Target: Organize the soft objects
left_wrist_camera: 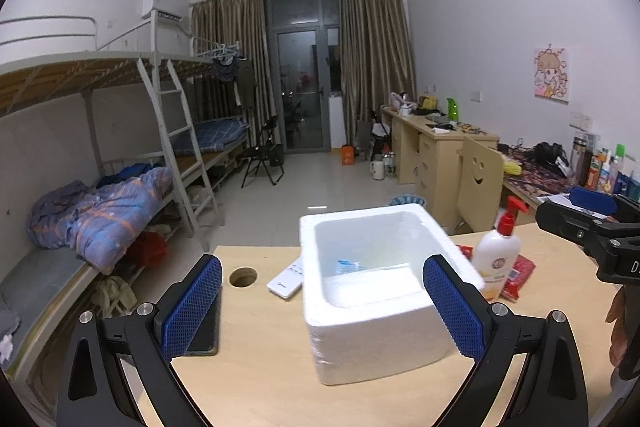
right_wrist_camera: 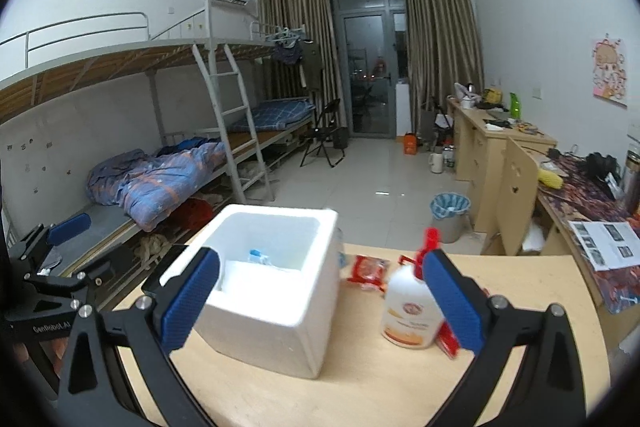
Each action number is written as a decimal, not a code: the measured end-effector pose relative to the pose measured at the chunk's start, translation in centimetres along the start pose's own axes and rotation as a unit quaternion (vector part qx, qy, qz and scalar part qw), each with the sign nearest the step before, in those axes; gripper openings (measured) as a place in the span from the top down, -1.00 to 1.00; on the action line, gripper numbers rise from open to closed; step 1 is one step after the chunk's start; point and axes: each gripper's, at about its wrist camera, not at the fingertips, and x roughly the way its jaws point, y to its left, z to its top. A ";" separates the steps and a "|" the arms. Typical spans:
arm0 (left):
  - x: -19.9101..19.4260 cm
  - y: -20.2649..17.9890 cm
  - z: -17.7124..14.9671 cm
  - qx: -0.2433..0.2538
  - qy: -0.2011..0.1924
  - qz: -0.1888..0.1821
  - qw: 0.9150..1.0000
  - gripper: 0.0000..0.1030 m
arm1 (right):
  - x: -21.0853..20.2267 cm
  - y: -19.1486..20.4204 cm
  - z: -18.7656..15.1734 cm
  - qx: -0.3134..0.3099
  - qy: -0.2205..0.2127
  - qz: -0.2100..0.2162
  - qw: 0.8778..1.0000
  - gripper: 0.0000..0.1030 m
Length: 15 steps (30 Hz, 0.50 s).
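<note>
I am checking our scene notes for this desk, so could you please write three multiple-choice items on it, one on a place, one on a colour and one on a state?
1. Where does the white remote control lie?
A. On the desk beside the white foam box
B. Inside the box
C. On the floor

2. What colour is the pump of the lotion bottle?
A. Green
B. Red
C. Black

3. How does the right gripper stand?
A. Shut on the bottle
B. Shut on the box
C. Open, holding nothing

Answers:
1 A, the remote rests flat on the wooden desk at the box's left side in the left wrist view.
2 B, a red pump head tops the white bottle.
3 C, its blue pads stand wide apart and press on nothing.
</note>
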 end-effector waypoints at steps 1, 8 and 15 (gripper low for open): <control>-0.4 -0.4 -0.1 0.002 -0.002 -0.003 1.000 -0.96 | -0.4 -0.3 -0.2 0.003 0.000 -0.002 1.000 -0.99; -3.0 -3.0 -0.3 0.012 -0.020 -0.019 1.000 -0.96 | -2.6 -0.4 -1.0 0.007 -0.005 -0.004 1.000 -0.99; -6.1 -3.6 -0.5 0.010 -0.053 -0.026 0.998 -0.99 | -5.9 -0.2 -2.0 -0.003 -0.033 -0.005 0.999 -0.99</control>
